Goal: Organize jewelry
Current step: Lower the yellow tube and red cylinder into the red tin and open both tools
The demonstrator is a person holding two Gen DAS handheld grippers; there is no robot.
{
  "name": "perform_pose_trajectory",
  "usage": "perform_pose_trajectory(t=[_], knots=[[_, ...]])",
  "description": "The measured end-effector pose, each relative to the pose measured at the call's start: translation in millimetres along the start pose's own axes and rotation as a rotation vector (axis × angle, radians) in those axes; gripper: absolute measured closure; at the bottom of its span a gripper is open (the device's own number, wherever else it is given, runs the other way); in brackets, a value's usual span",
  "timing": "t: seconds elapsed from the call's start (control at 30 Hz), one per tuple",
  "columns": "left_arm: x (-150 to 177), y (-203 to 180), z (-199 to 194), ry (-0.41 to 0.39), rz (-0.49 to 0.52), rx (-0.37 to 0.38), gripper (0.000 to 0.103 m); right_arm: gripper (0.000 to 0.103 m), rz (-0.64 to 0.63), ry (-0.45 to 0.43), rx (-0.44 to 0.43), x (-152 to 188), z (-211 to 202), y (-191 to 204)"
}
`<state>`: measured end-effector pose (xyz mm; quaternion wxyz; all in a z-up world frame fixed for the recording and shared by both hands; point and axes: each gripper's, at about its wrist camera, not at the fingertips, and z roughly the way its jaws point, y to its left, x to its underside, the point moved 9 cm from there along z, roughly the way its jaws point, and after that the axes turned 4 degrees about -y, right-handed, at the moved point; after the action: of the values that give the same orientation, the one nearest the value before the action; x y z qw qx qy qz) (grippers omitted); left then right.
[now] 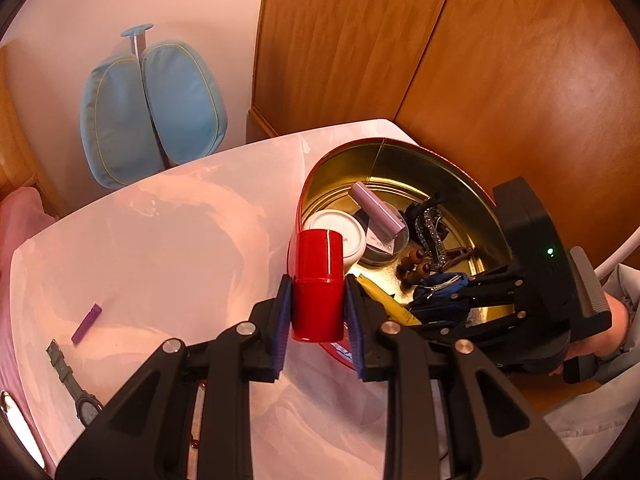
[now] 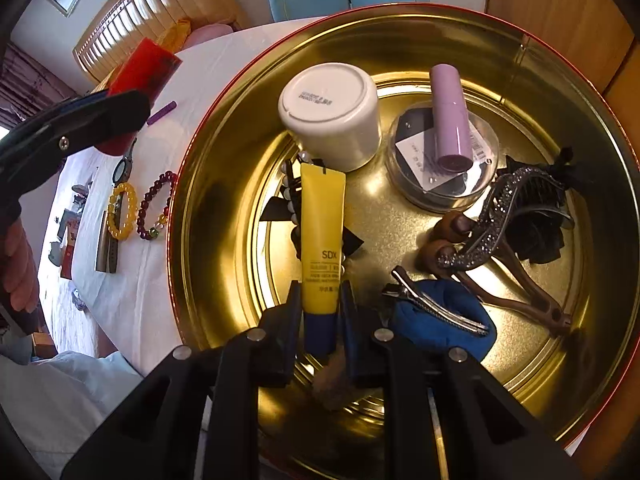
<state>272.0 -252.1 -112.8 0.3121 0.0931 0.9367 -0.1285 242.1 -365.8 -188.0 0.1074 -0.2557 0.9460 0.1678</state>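
My left gripper [image 1: 318, 308] is shut on a red cylindrical case [image 1: 317, 284], held upright at the near rim of a round gold tin [image 1: 400, 160]; the case also shows in the right wrist view [image 2: 140, 68]. My right gripper [image 2: 320, 308] is inside the tin [image 2: 400, 32], shut on a yellow tube with a blue cap [image 2: 322, 240]. The tin also holds a white jar [image 2: 332, 116], a lilac tube [image 2: 450, 120] on a clear round box, a rhinestone hair clip [image 2: 492, 220], a wooden clip, a blue pouch [image 2: 444, 312] with a metal clip, and a black bow.
On the white table [image 1: 160, 248] left of the tin lie a purple stick [image 1: 86, 323], a grey watch [image 1: 76, 392], a yellow bead bracelet [image 2: 122, 210], a dark red bead bracelet [image 2: 154, 204] and small items. A blue chair [image 1: 152, 108] and a wooden wardrobe stand behind.
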Motion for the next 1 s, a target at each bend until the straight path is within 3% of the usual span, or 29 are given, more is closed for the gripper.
perform_pose_trajectory(t=[0.07,0.2,0.3,0.53,0.67,0.83,0.97,1.0], knots=[[-2,1,3,0.007,0.001,0.004,0.077,0.051,0.046,-0.024,-0.001,-3,-9,-6],[-7,-9,5,0.019,0.033,0.014,0.077,0.029,0.111,-0.178,0.007,-15,-51,-22],[-13,-29,9,0.038,0.081,0.05,0.077,0.014,0.136,-0.286,0.101,-14,-83,-44],[-10,-87,56,0.177,0.2,0.133,0.077,0.012,0.192,-0.355,0.174,21,-106,-70],[1,-93,93,0.295,0.155,0.139,0.077,0.012,0.234,-0.378,0.156,41,-108,-71],[16,-96,126,0.41,0.193,0.057,0.077,0.012,0.263,-0.393,0.155,57,-118,-80],[19,-100,130,0.415,0.223,0.016,0.076,0.012,0.285,-0.408,0.158,65,-127,-88],[19,-102,129,0.413,0.222,0.014,0.066,0.012,0.287,-0.411,0.162,66,-130,-89]])
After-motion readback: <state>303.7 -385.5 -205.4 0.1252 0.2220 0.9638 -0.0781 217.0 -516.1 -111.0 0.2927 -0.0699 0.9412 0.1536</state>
